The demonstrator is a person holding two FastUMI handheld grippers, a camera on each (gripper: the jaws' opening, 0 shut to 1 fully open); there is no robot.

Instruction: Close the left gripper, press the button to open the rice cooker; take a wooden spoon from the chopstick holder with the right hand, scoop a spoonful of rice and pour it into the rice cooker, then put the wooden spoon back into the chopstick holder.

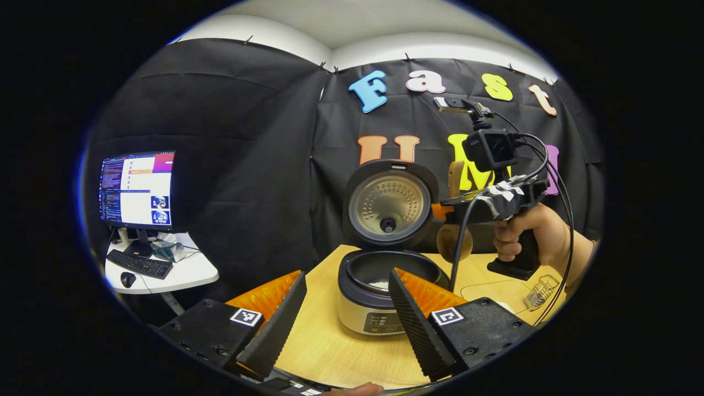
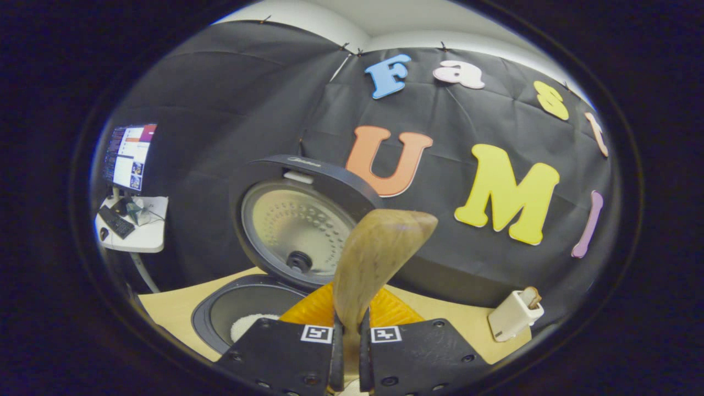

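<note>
Spoon first: one wooden spoon [image 2: 379,258] is standing up between the fingers of my right gripper [image 2: 350,352] in the right gripper view, its bowl rising above the fingertips and its handle clamped low down. The two fingers are pressing in on the handle with barely a slit between them. In the left gripper view I am seeing the same spoon [image 1: 455,234] held by that right gripper [image 1: 456,212], with a hand [image 1: 528,231] wrapped around the gripper's grip, just to the right of the cooker's raised lid.

One rice cooker [image 1: 379,291] is sitting on the wooden table [image 1: 330,341], its lid [image 1: 388,203] standing upright and open. In the right gripper view the open pot [image 2: 242,313] is lying below and to the left of the spoon, and I am making out a small white patch of rice [image 2: 245,324] inside it.

My left gripper [image 1: 346,286] is pointing at the cooker with its two fingers spread wide apart, holding nothing; the cooker is showing in the gap between them.

One wire chopstick holder [image 1: 542,289] is standing on the table near the right edge of the left gripper view, below the hand. One small white container [image 2: 514,316] with something brown poking out of it is sitting on the table at the right of the right gripper view; I cannot tell what it is.

Further out on the left, one monitor [image 1: 137,190], one keyboard [image 1: 139,264] and one mouse [image 1: 127,279] are resting on a small white desk [image 1: 187,272].
</note>
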